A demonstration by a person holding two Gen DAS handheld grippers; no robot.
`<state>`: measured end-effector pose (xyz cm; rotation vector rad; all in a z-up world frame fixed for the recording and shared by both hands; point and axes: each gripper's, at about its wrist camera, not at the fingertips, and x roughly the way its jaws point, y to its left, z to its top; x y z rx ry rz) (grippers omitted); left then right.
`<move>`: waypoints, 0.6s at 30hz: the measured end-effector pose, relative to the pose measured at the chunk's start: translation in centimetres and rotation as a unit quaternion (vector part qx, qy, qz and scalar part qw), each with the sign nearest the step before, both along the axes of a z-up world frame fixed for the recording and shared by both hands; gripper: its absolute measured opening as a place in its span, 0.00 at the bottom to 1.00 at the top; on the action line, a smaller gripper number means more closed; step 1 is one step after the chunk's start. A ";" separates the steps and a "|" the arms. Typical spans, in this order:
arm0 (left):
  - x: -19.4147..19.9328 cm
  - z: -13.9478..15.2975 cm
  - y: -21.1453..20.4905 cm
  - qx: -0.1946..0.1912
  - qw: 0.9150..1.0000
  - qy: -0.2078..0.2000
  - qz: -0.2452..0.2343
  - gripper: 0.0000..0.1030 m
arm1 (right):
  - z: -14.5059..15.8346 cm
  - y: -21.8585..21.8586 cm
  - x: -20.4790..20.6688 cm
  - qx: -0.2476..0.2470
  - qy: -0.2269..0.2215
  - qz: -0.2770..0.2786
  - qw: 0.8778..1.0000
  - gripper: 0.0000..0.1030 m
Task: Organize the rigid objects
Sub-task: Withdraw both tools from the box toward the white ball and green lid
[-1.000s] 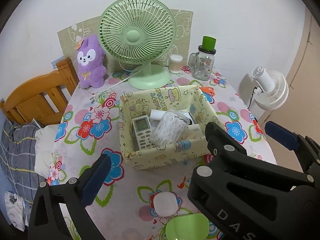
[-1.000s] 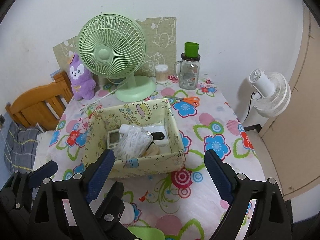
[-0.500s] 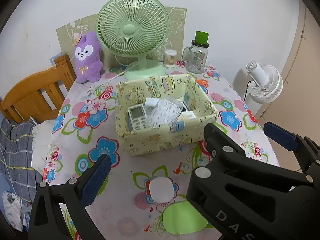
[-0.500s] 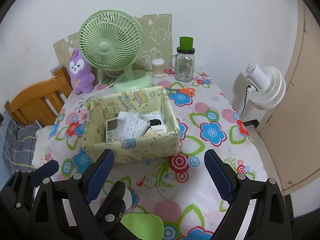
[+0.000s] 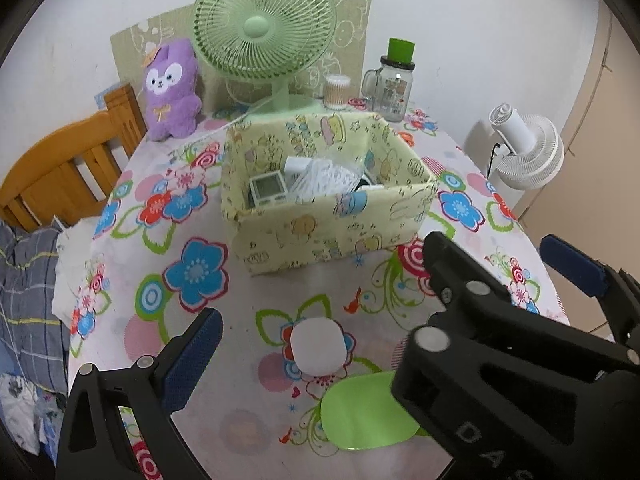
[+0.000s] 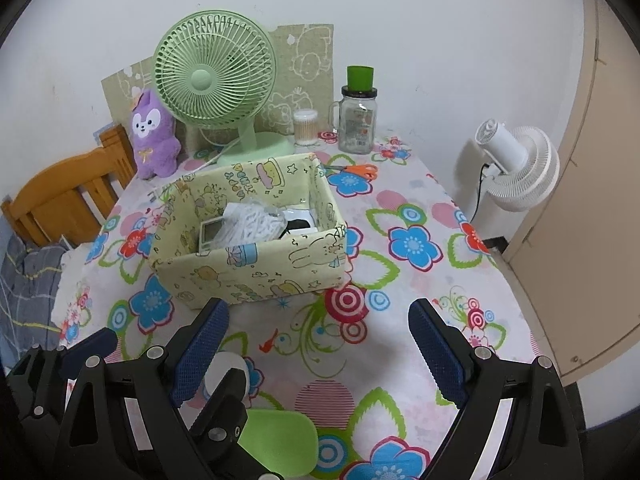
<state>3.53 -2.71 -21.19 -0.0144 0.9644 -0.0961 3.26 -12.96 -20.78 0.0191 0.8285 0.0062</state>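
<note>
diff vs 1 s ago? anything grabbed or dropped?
Both views have pulled back from the yellow cartoon-print fabric box, bringing the white rounded-square pad and the flat lime-green lid further into frame. The left gripper and the right gripper stay open and empty; nothing taken or released. Box contents, the green desk fan and the purple plush toy are unmoved.

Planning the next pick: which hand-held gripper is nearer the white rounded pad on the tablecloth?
Left. The white rounded pad lies between the left hand-held gripper's open fingers, just ahead. The right hand-held gripper, also open, hangs off to the pad's right, over bare tablecloth.
</note>
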 end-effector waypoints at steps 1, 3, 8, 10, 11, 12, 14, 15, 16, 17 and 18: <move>0.0 -0.2 0.1 0.000 1.000 0.002 0.001 1.00 | -0.2 0.0 -0.1 0.002 0.002 0.000 1.000 0.91; 0.0 -0.7 0.2 0.003 1.000 0.007 0.004 1.00 | -0.7 0.0 -0.1 0.007 0.009 0.000 1.000 0.91; -0.4 -1.9 0.4 0.006 1.000 0.010 0.004 1.00 | -2.2 0.1 -0.3 0.010 0.025 -0.001 1.000 0.91; -0.4 -2.4 0.4 0.004 1.000 0.014 0.002 1.00 | -2.7 0.1 -0.4 0.009 0.031 -0.001 0.999 0.91; -0.3 -2.7 0.4 0.004 1.000 0.017 0.002 1.00 | -3.0 0.2 -0.4 0.009 0.034 -0.001 0.999 0.91; -0.3 -3.0 0.4 0.003 1.000 0.021 0.002 1.00 | -3.2 0.2 -0.4 0.008 0.037 -0.001 0.999 0.91; -0.3 -3.6 0.4 0.003 1.000 0.027 0.003 1.00 | -3.7 0.2 -0.3 0.005 0.042 0.000 0.999 0.91; -0.3 -3.8 0.4 0.003 1.000 0.028 0.004 1.00 | -4.1 0.2 -0.3 0.004 0.046 0.001 0.999 0.91; -0.2 -4.0 0.4 0.003 1.000 0.031 0.005 1.00 | -4.3 0.3 -0.3 0.004 0.049 0.001 0.999 0.91; -0.2 -4.4 0.4 0.003 0.999 0.034 0.006 1.00 | -4.6 0.3 -0.2 0.003 0.051 0.000 0.999 0.91; -0.2 -4.7 0.4 0.002 0.999 0.037 0.007 1.00 | -5.0 0.3 -0.2 0.003 0.056 0.001 0.998 0.91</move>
